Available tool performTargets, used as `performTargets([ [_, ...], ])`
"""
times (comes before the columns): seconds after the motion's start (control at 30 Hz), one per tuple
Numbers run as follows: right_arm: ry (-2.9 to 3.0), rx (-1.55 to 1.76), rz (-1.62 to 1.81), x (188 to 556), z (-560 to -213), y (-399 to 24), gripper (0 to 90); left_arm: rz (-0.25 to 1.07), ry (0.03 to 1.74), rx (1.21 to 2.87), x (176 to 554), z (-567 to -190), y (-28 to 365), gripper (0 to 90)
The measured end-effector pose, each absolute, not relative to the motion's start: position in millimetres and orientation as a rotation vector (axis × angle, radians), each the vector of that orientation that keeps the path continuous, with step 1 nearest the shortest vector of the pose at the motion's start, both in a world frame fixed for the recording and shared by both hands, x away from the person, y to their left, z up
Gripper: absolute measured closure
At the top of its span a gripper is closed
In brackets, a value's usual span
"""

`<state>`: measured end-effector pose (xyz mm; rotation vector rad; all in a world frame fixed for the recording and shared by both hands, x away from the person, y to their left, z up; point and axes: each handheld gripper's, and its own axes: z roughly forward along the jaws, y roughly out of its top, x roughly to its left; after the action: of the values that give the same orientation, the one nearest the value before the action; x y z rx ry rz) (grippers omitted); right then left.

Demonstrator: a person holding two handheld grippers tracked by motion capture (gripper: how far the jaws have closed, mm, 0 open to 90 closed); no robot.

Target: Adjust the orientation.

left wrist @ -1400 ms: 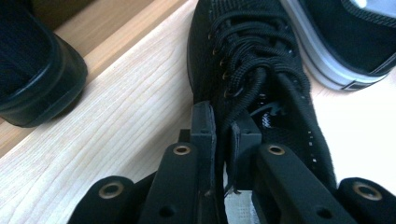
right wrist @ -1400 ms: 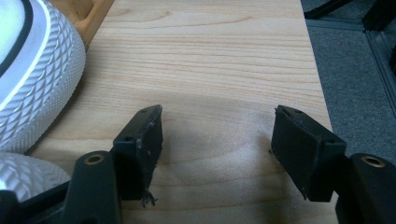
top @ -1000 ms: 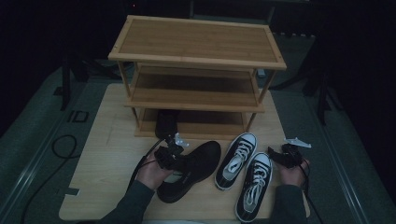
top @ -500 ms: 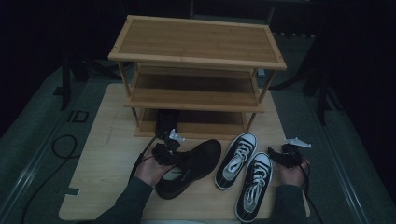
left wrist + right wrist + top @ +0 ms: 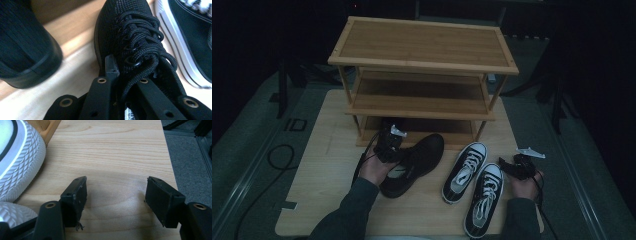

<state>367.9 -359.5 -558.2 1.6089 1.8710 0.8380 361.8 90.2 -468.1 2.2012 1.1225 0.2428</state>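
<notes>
Gripping black shoe (image 5: pixel 130 45), left gripper (image 5: pixel 120 82), right gripper (image 5: pixel 116 195) open

Bare pale wooden board (image 5: pixel 329 165) is left open to the left of the three-tier bamboo shoe rack (image 5: pixel 422 75). The strip in front of the rack is blocked by a black mesh lace-up shoe (image 5: pixel 414 159) and two black-and-white canvas sneakers (image 5: pixel 474 187).

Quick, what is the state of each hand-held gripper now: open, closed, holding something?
Left hand-held gripper: closed on the black shoe, at its laces.
Right hand-held gripper: open, holding nothing, over the board.
</notes>
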Motion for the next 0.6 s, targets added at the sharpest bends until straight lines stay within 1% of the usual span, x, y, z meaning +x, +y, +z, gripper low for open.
performTargets([
  [0.33,1.87,1.608,0.839,368.0,-558.2,-359.6,33.6,0.344,1.23,2.112,389.8,-467.2,83.8,87.9],
  [0.6,1.871,1.61,0.84,367.9,-558.2,-359.6,33.5,0.452,1.343,2.027,398.7,-471.6,78.5,87.9],
])
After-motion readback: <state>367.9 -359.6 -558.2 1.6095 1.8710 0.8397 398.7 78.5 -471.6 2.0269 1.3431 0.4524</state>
